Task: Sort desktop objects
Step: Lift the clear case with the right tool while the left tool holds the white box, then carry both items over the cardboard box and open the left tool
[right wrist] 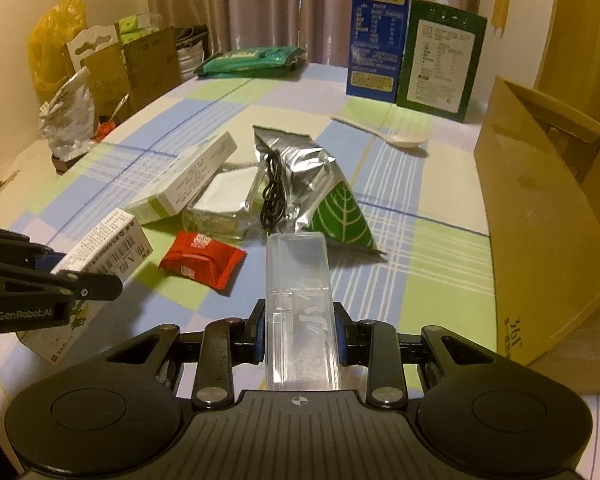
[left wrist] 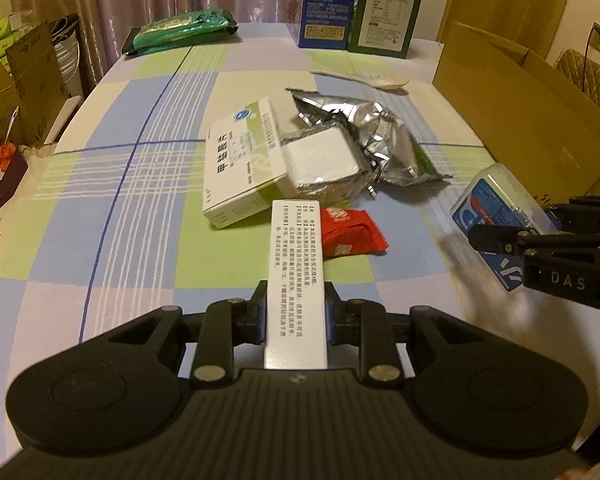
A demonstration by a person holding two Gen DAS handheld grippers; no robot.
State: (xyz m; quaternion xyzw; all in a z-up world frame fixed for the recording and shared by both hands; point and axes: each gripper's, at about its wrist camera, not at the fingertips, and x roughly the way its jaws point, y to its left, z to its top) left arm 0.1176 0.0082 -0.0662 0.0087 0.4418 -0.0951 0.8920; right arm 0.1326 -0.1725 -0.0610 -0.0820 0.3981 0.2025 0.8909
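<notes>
From the left wrist view, our left gripper point(left wrist: 296, 314) has its jaws clamped narrow on a slim white printed box point(left wrist: 296, 276), which juts forward above the bench point(left wrist: 140, 216). To do this step well we keep that squeeze steady and carry the box level, clear of the red packet point(left wrist: 350, 232) just ahead of the jaws and the pile of a green-and-white carton point(left wrist: 240, 164) and foil bag point(left wrist: 360, 128) beyond. We judge the open cardboard box point(left wrist: 532, 120) off to the right the likely bin. The right gripper is cut off at that edge. From the right wrist view, our right gripper point(right wrist: 300, 330) holds a clear plastic case point(right wrist: 300, 308) between its jaws; its contents are hard to read. The cardboard box's inside is mostly hidden, so we cannot tell what already lies there.
</notes>
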